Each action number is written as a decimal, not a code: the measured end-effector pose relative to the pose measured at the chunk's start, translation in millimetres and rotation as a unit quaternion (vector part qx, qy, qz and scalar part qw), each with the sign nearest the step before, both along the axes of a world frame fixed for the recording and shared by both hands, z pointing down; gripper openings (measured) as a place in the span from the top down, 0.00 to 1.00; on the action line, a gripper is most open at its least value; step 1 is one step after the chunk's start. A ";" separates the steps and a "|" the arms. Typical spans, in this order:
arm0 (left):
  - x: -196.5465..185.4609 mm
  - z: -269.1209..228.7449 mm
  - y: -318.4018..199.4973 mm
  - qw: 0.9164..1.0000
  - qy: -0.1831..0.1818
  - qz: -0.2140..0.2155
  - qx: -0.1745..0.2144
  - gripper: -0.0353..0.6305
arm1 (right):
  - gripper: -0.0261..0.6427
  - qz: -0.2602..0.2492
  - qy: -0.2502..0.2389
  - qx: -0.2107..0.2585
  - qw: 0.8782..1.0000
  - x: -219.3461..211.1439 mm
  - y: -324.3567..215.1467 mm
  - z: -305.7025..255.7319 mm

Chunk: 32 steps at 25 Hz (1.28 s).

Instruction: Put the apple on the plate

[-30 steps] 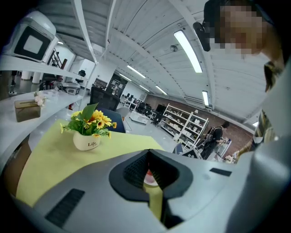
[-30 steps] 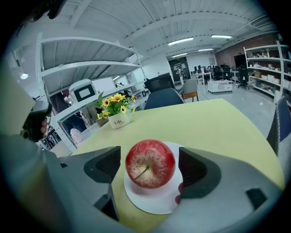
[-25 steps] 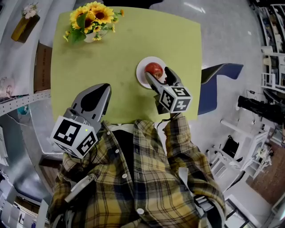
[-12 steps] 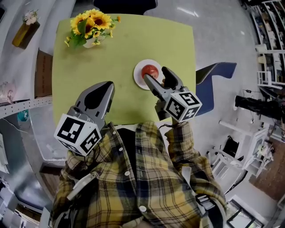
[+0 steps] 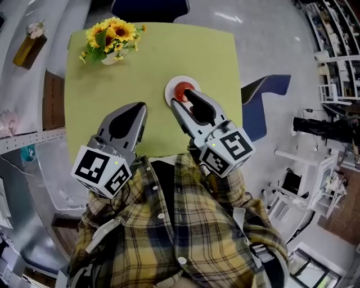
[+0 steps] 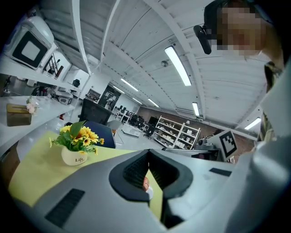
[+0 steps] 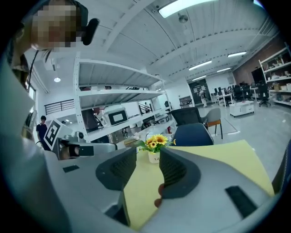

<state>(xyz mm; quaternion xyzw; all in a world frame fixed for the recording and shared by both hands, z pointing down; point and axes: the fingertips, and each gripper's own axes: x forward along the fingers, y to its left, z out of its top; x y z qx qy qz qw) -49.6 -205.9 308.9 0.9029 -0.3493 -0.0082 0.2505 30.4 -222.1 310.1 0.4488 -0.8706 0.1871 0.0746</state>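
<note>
A red apple [image 5: 181,89] sits on a small white plate [image 5: 170,84] at the right of the yellow-green table [image 5: 112,79]. My right gripper [image 5: 183,100] hangs above the plate's near side and hides part of the apple. Its jaws have just been closing; they stand apart, open, with nothing between them. In the right gripper view [image 7: 148,157] a sliver of the apple [image 7: 160,195] shows beside the right jaw. My left gripper [image 5: 134,112] is shut and empty over the table's near left. In the left gripper view [image 6: 148,152] the apple [image 6: 145,183] peeks through the jaws.
A white vase of sunflowers [image 5: 109,38] stands at the table's far left corner. A blue chair [image 5: 263,104] sits to the right of the table, a dark one [image 5: 149,8] at its far side. White benches [image 5: 22,84] run along the left.
My right gripper has lifted off the apple and drawn back toward me, its jaws now narrower. The apple stays on the plate. My left gripper has risen a little.
</note>
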 end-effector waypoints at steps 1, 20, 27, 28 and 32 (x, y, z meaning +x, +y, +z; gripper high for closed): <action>0.6 -1.0 1.4 1.000 0.000 0.001 0.000 0.94 | 0.75 0.000 -0.003 -0.001 1.000 -1.7 2.8 -2.8; 15.9 -4.4 9.7 0.999 -0.014 0.029 0.015 0.94 | 0.97 -0.023 -0.008 -0.002 1.000 -18.6 6.9 -8.4; 16.2 1.6 8.0 1.000 -0.014 0.027 0.006 0.94 | 0.97 -0.026 -0.002 -0.019 0.999 -14.5 4.2 -0.1; 16.1 2.4 7.8 1.000 -0.014 0.027 0.005 0.94 | 0.97 -0.026 -0.002 -0.020 0.999 -14.1 3.8 0.1; 15.3 5.2 7.7 1.000 -0.014 0.024 0.001 0.94 | 0.97 -0.029 0.003 -0.019 0.999 -14.9 3.2 -0.7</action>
